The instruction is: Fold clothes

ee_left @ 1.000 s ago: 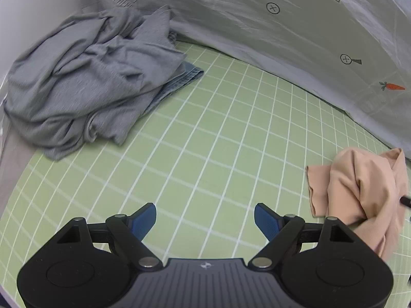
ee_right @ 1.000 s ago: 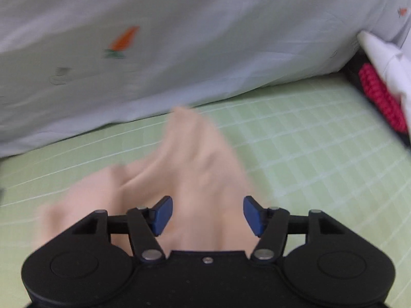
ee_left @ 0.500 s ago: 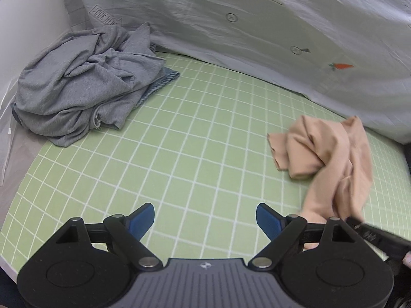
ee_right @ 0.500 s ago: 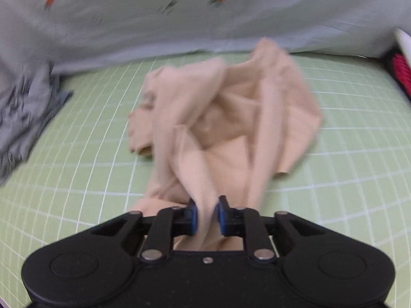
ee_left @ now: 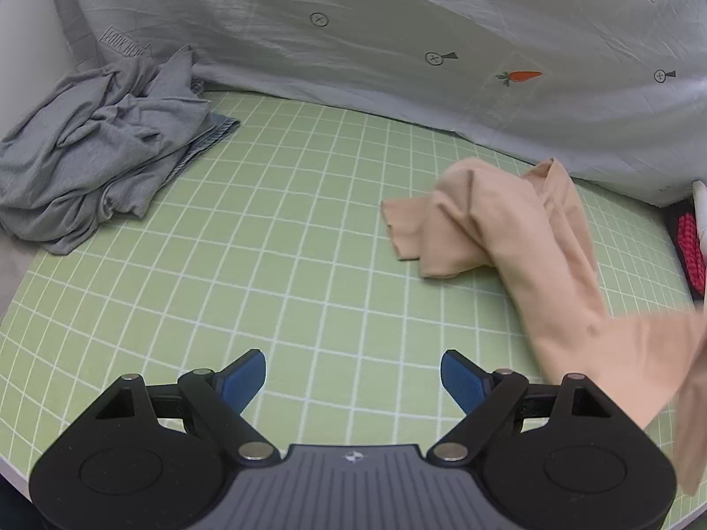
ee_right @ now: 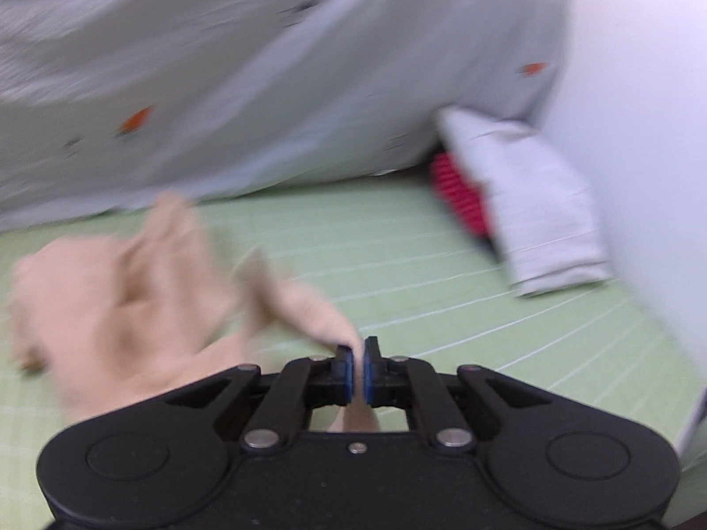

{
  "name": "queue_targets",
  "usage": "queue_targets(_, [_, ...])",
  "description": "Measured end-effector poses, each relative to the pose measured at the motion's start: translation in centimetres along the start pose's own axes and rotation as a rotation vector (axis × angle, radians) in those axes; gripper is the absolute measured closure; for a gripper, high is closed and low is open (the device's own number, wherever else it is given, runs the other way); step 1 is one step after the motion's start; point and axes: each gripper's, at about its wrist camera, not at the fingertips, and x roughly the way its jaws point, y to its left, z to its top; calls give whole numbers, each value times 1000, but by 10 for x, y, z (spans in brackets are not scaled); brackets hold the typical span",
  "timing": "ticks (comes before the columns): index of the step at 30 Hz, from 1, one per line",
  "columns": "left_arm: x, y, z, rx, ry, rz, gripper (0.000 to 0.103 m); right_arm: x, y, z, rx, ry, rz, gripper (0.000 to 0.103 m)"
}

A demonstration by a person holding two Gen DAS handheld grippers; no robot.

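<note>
A crumpled peach garment [ee_left: 499,229] lies on the green grid mat [ee_left: 287,243], right of centre, and stretches toward the lower right of the left wrist view. My right gripper [ee_right: 359,373] is shut on a fold of this peach garment [ee_right: 132,304], which trails off to its left, blurred by motion. My left gripper [ee_left: 353,377] is open and empty, low over the mat, left of the garment. A pile of grey clothes [ee_left: 97,150] lies at the far left.
A pale grey sheet with carrot prints [ee_left: 442,44] hangs along the back of the mat. A red and black item [ee_right: 459,190] and a white pillow [ee_right: 526,203] lie at the mat's far right. A white wall [ee_right: 640,132] stands to the right.
My right gripper closed on the peach garment and has pulled it toward the right and front. The garment is stretched out more. The left gripper stays open.
</note>
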Motion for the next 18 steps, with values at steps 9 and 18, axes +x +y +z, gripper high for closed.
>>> queue_targets(9, [34, -40, 47, -41, -25, 12, 16, 50, -31, 6, 41, 64, 43, 84])
queue_targets(18, [82, -89, 98, 17, -13, -2, 16, 94, -13, 19, 100, 165, 62, 38])
